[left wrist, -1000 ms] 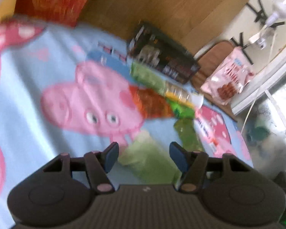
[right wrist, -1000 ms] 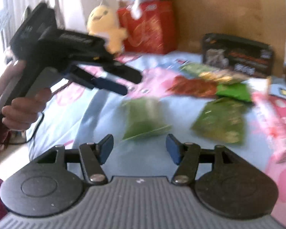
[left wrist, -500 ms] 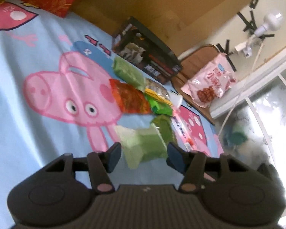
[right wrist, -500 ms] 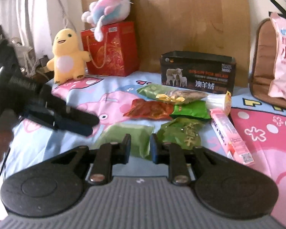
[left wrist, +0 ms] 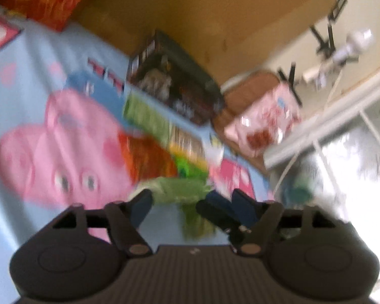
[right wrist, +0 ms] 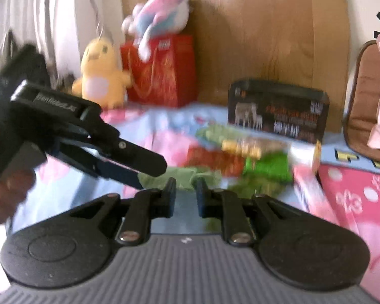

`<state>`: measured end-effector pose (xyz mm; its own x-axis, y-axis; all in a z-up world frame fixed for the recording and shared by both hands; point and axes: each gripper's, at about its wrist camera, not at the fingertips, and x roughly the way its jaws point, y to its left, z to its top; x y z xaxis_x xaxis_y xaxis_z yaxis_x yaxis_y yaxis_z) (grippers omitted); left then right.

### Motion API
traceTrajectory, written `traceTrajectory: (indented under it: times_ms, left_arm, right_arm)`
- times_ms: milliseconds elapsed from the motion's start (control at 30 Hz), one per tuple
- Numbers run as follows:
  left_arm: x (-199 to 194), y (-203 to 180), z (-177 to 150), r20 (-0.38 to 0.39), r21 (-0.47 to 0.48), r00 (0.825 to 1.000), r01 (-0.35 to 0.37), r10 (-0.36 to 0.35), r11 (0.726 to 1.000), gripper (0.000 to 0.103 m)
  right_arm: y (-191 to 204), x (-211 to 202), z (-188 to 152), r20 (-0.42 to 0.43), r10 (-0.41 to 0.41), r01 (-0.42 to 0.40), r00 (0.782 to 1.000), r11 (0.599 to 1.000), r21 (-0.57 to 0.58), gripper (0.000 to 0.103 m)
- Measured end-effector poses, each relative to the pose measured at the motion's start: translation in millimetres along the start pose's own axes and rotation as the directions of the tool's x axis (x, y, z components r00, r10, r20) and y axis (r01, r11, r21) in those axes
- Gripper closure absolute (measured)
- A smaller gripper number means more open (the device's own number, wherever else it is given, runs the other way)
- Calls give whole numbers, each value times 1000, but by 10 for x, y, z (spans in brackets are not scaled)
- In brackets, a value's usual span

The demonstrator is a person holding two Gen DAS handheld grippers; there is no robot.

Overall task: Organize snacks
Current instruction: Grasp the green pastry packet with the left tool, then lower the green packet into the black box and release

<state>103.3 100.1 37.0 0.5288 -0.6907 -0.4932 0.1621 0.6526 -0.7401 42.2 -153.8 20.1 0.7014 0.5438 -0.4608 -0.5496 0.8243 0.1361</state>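
Headboard: a wooden panel (right wrist: 266, 38) is seen beyond the tongs.
Curtain: white folds (right wrist: 50, 12) are lit upper left.
Window: glare (left wrist: 354, 164) is seen right.

The right tool (right wrist: 186, 197) sits low in the middle, just in front of the dark box (right wrist: 278, 111), its jaws narrow and lately closing; a pale green packet (right wrist: 182, 174) lies just beyond the fingertips, and blur hides whether the pads press it. The left tool (right wrist: 139, 164) reaches in from the left of the box, held by a hand (right wrist: 7, 192), its tips near that same packet. In front of the box lie a red packet (right wrist: 212, 159), a bright green packet (right wrist: 271, 168) and a yellow-printed packet (right wrist: 243, 147), all on the cartoon bedsheet (right wrist: 354, 197). Left of the box stand a red gift bag (right wrist: 164, 76) and a yellow plush toy (right wrist: 101, 76).
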Motion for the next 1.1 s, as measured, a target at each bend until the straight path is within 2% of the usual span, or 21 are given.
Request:
traceTrajectory:
  times_ms: [67, 133, 200, 267, 300, 367, 400, 433, 467, 533, 567, 600, 633, 667, 700, 733, 833, 967, 1100]
  left_arm:
    - [54, 87, 229, 22, -62, 1000, 19, -17, 998, 11]
    - [91, 200, 420, 52, -124, 998, 27, -21, 992, 12]
    - [53, 280, 530, 92, -143, 995, -22, 35, 990, 12]
    - [-53, 318, 516, 117, -119, 993, -15, 29, 993, 12]
    - [-95, 330, 479, 121, -102, 992, -17, 30, 995, 12]
    - [-120, 359, 398, 115, -78, 991, -57, 66, 995, 12]
    - [-106, 379, 366, 103, -70, 992, -63, 70, 996, 12]
    - [-74, 398, 320, 87, -62, 994, -62, 67, 996, 12]
    - [-26, 417, 279, 67, -55, 995, -66, 69, 996, 13]
    - [69, 457, 219, 34, -48, 995, -92, 94, 995, 18]
    - [131, 480, 203, 19, -48, 994, -103, 104, 993, 27]
    - [179, 519, 183, 5, -58, 994, -105, 105, 993, 42]
    - [229, 542, 160, -2, -66, 996, -93, 93, 993, 48]
    - [270, 545, 152, -12, -62, 996, -89, 89, 994, 63]
    - [301, 543, 150, -26, -65, 995, -99, 98, 993, 68]
    - [301, 529, 155, -24, -68, 994, -104, 103, 992, 68]
    - [206, 397, 209, -7, -47, 997, -82, 82, 996, 68]
    - [143, 66, 408, 39, 47, 997, -67, 65, 997, 68]
    - [357, -253, 809, 61, 126, 997, -60, 53, 990, 68]
  right_arm:
    - [-50, 197, 131, -2, 4, -4, 1000, 999, 49, 81]
    - [-115, 415, 230, -18, 8, -6, 1000, 994, 106, 81]
    - [-137, 619, 308, -8, -33, 33, 999, 995, 91, 80]
    - [-182, 689, 351, -16, -72, 73, 997, 993, 95, 80]
    - [-222, 637, 350, -1, -51, 51, 999, 992, 112, 80]
    - [-273, 478, 305, 24, -6, 2, 1000, 992, 130, 72]
    - [-285, 418, 260, 23, 9, -12, 1000, 991, 132, 60]
    - [-275, 380, 212, 18, 23, -25, 1000, 992, 124, 55]
    - [-252, 356, 163, 7, 30, -30, 1000, 993, 110, 55]
    - [-179, 403, 122, -22, 35, -33, 999, 997, 68, 54]
    - [-122, 469, 110, -38, 33, -32, 999, 999, 32, 54]
    - [-67, 543, 102, -55, 23, -23, 998, 1000, -8, 53]
    - [-36, 630, 99, -71, 11, -14, 997, 999, -35, 53]
    - [-12, 704, 100, -87, 16, -20, 996, 999, -45, 53]
    - [-7, 772, 100, -105, 43, -47, 994, 998, -38, 54]
    - [-2, 832, 95, -121, 56, -60, 991, 998, -28, 61]
    - [63, 784, 126, -92, 23, -28, 995, 998, -58, 64]
    - [6, 551, 283, -5, 38, -38, 999, 999, -24, 64]
    - [-172, 520, 567, 78, -12, 15, 997, 999, -42, 64]
